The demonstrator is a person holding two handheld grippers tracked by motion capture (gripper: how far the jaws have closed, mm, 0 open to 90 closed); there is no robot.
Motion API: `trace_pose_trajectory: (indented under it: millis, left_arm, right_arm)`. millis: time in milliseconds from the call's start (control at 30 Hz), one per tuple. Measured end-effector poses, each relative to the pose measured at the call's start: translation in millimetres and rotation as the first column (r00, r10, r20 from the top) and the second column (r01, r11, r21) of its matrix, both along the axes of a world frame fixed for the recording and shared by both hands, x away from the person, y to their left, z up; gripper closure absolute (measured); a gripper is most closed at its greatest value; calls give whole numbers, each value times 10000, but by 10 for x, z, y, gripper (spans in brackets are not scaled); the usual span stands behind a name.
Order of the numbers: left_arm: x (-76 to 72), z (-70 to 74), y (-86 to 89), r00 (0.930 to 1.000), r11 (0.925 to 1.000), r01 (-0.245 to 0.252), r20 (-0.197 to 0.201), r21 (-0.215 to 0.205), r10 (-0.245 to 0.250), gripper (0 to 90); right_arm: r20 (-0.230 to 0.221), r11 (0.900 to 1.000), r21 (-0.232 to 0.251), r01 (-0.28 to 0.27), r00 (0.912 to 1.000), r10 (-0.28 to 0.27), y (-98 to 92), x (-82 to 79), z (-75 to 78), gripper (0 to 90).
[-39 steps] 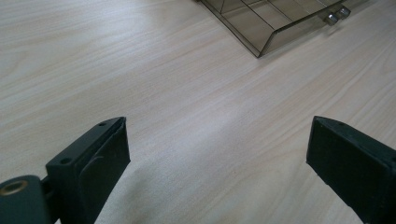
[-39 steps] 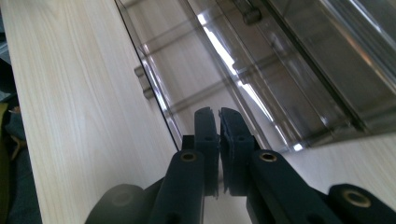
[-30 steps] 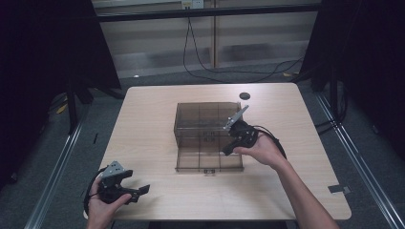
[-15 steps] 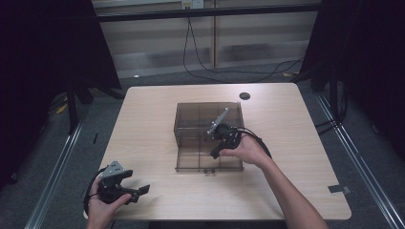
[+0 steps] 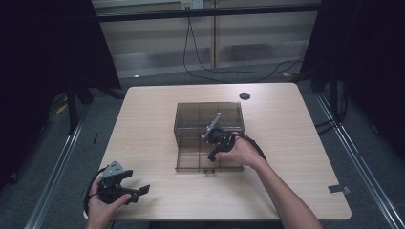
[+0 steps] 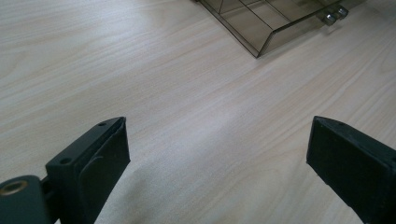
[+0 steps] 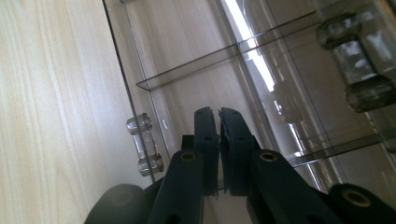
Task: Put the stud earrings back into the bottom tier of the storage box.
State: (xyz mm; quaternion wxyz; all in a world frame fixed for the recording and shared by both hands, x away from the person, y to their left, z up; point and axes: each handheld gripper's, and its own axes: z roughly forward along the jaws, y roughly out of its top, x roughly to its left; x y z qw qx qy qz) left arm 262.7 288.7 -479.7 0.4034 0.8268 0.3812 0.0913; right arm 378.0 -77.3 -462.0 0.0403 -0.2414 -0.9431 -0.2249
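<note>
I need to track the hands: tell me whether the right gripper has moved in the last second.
Yes. In the high view the right gripper has shifted leftward and toward the person across the clear box, away from the round black mark.

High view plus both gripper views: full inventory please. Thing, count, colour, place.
Light wooden table: one, pale wood, centre of the high view.
Smoky transparent plastic drawer box: one, brownish clear, table centre, its divided drawer pulled out toward the person.
Clear drawer knobs: two, on the drawer front.
Small round black disc: one, far edge of the table.
Black cables: several, on the floor beyond the table.
Left hand-held gripper: black, near-left table corner, jaws wide apart.
Right hand-held gripper: black, over the open drawer, jaws shut, nothing between them.
</note>
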Motion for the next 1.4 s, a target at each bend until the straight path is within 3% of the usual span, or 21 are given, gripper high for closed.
trace_pose_trajectory:
  millis: [433,700,767,900,1167,1400]
  left_arm:
    - [0,-1,3,10000,10000,-22,0,-11,22,59]
    - [0,-2,3,10000,10000,-25,5,-14,25,59]
    - [-1,-2,3,10000,10000,-17,2,-4,17,59]
    - [-1,-1,3,10000,10000,-22,8,-11,22,59]
    - [-1,-2,2,10000,10000,-22,-17,11,22,60]
    - [-2,-4,-1,10000,10000,-47,-19,-11,47,59]
  right_arm:
    - [-13,9997,-242,-19,10000,19,-11,30,-76,839]
    - [136,9998,-188,47,9999,-45,-21,21,-52,773]
    - [230,10000,3,29,9997,-29,-33,5,-22,720]
    - [387,9999,82,116,9992,-119,-57,-10,17,696]
    - [493,9981,614,88,9987,-119,-173,-42,99,709]
    - [667,9941,1013,391,9967,-460,-373,-118,209,732]
